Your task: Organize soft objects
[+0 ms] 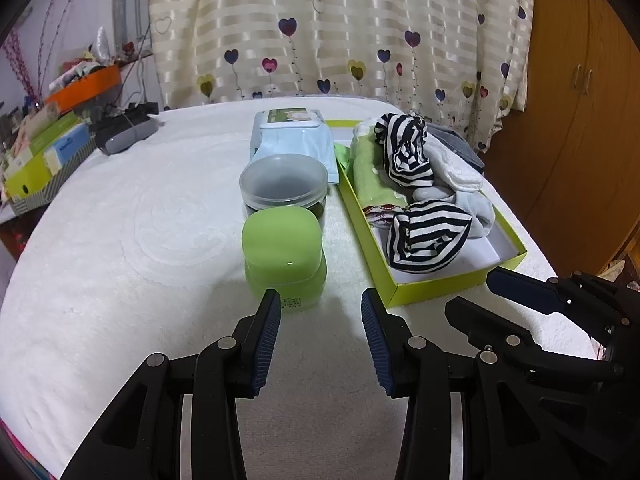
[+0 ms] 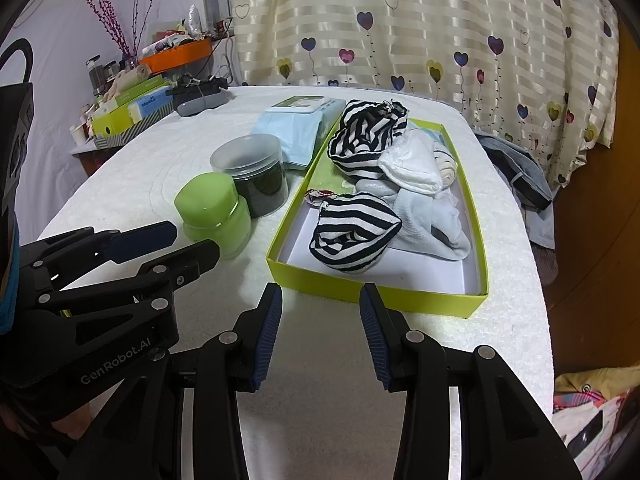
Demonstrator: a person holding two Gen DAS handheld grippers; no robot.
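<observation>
**Desk:** Where does it stand, largest first?

**Field:** The white tabletop (image 2: 152,152) carries a lime-green box (image 2: 400,294) at right, already holding the soft objects: two striped bundles (image 2: 354,236), white socks (image 2: 424,216), a green towel (image 1: 374,176). Jars and a wipes pack (image 1: 292,136) sit left of it.

**Desk:** And your fingers?

**Field:** Your left gripper (image 1: 320,322) and right gripper (image 2: 320,314) both hang well open, holding nothing. Probably finishing; tuck loose socks inward, pinching cloth only.

I see a green jar (image 1: 283,248) nearest, a clear tub (image 1: 284,188) touching behind it, a wipes pack (image 1: 291,136) farther, a heart curtain (image 1: 340,28) beyond, and an orange tray (image 1: 86,84) far left.
</observation>
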